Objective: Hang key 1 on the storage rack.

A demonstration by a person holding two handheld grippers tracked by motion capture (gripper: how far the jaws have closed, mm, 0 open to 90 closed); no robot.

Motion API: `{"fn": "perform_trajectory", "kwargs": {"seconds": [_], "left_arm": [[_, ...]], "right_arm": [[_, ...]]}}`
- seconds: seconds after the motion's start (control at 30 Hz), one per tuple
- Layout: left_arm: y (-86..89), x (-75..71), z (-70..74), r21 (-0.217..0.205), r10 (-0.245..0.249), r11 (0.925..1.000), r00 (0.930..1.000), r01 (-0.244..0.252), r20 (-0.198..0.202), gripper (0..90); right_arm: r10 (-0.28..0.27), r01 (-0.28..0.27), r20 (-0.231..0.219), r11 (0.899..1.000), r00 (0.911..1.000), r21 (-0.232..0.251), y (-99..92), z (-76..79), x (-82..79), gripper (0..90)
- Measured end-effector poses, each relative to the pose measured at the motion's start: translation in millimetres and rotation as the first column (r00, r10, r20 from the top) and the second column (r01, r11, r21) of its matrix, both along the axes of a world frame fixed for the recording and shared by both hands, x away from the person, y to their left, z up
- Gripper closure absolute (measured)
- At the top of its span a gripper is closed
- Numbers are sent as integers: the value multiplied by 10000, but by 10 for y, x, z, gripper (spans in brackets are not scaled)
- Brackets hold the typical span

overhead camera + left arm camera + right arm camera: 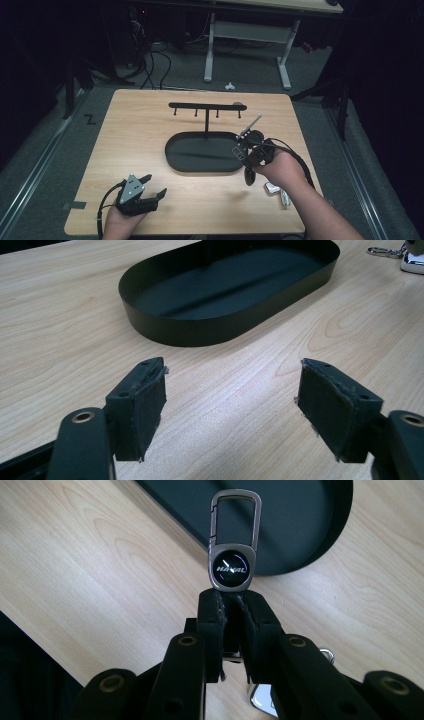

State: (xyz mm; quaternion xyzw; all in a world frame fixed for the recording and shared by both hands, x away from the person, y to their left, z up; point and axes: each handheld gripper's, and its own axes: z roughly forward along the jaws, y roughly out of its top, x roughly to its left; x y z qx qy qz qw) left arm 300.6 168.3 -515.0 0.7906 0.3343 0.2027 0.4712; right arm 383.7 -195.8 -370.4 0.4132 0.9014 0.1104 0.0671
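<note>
Just past the tray's [172,150] rim at 3 o'clock, the right gripper [231,600] pinches a keychain [233,555], clip end pointing toward 1 o'clock. Nearby: hook stand [206,106], other keys [277,191]. Left gripper [232,400] gapes, empty.

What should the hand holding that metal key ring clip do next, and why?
Probably lift the grey metal carabiner key ring toward a peg on the black hook stand. The right gripper is clamped on its lower end, its loop free, above the black oval tray, below the hooks.
</note>
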Motion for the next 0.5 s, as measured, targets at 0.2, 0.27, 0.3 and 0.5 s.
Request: {"fn": "perform_trajectory", "kwargs": {"seconds": [0.2, 0.27, 0.3, 0.5], "left_arm": [[-1, -1, 3, 22, -3, 10000, 10000, 3, 5, 277], [-2, -1, 1, 22, -5, 10000, 10000, 5, -1, 277], [-5, -3, -2, 22, 0, 10000, 10000, 0, -2, 277], [-19, -4, -11, 163, -60, 9998, 10000, 61, -42, 277]], "right_arm": [[-11, 11, 25, 9999, 10000, 120, 53, 35, 77, 808], [-26, 26, 29, 9999, 10000, 152, 74, 43, 96, 808], [46, -47, 49, 9999, 10000, 133, 85, 47, 114, 808], [1, -4, 163, 9999, 9999, 157, 116, 96, 181, 808]]}}
